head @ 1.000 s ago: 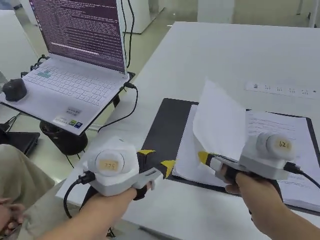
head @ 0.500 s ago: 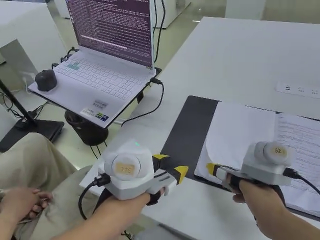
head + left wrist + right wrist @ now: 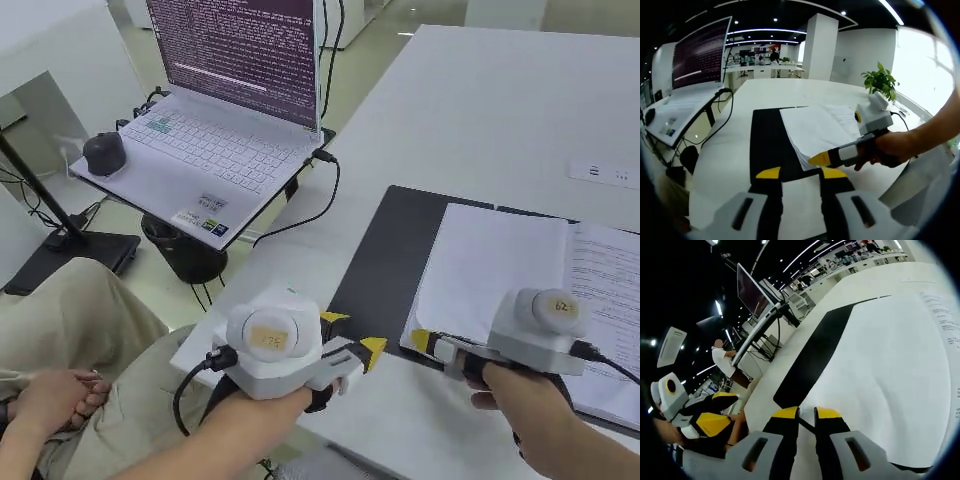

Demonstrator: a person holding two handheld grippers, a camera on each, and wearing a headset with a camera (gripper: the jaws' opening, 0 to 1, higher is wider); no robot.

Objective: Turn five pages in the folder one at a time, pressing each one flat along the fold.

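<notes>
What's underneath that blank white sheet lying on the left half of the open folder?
Beneath the blank sheet lie more white pages, only their edges showing, resting on the black folder cover. Whatever is printed on them is covered.

left gripper (image 3: 354, 333) jaws apart, beside folder (image 3: 385, 260) | right gripper (image 3: 420, 340) tip at flat page (image 3: 490, 265) near corner

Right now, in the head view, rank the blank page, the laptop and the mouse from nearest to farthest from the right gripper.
1. The blank page: at the tips of the right gripper, just ahead of it.
2. The laptop: off to the left, past the table's edge.
3. The mouse: farthest left, at the laptop's outer edge.
</notes>
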